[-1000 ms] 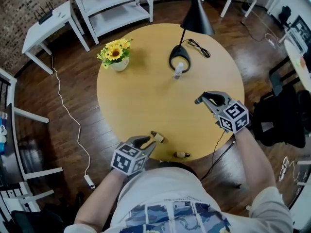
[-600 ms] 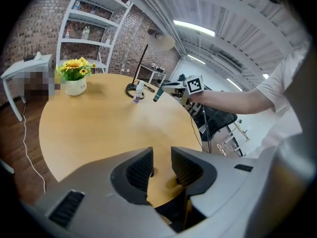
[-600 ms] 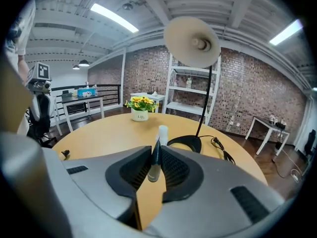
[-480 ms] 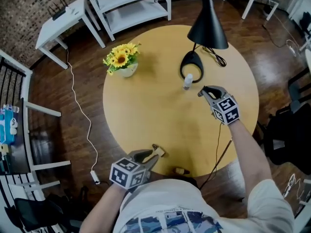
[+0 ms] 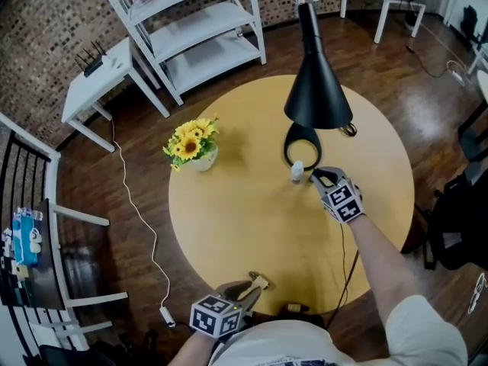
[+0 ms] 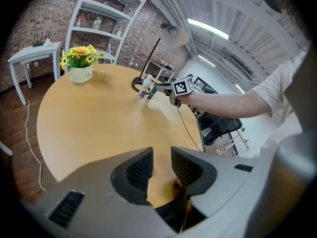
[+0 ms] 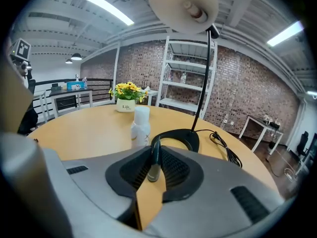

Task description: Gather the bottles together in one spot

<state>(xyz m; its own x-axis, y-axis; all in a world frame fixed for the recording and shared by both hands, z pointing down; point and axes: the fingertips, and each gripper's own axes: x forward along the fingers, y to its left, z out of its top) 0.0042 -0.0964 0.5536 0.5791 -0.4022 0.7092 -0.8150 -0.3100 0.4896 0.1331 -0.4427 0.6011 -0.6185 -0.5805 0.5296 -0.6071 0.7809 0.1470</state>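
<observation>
On the round yellow table (image 5: 244, 212) a white bottle (image 5: 296, 172) stands upright by the black lamp base (image 5: 287, 149). My right gripper (image 5: 314, 175) is shut and empty, with its tips just right of that bottle. The right gripper view has the white bottle (image 7: 140, 128) slightly left of the closed tips of the right gripper (image 7: 154, 155). At the near edge lie a small amber bottle with a pale cap (image 5: 260, 283) and a second one (image 5: 293, 308). My left gripper (image 5: 245, 289) is open beside the capped one. An amber shape (image 6: 180, 195) shows under its right jaw, with nothing between the pads.
A pot of yellow flowers (image 5: 200, 157) stands at the table's left. The black lamp shade (image 5: 316, 97) hangs over the base and its cord (image 5: 348, 130) trails right. Beyond the table are a white shelf unit (image 5: 191, 36) and a white side table (image 5: 99, 82).
My right gripper has moved across the table away from me and now sits beside the white bottle at the lamp base. The left gripper stays by the small bottles.
</observation>
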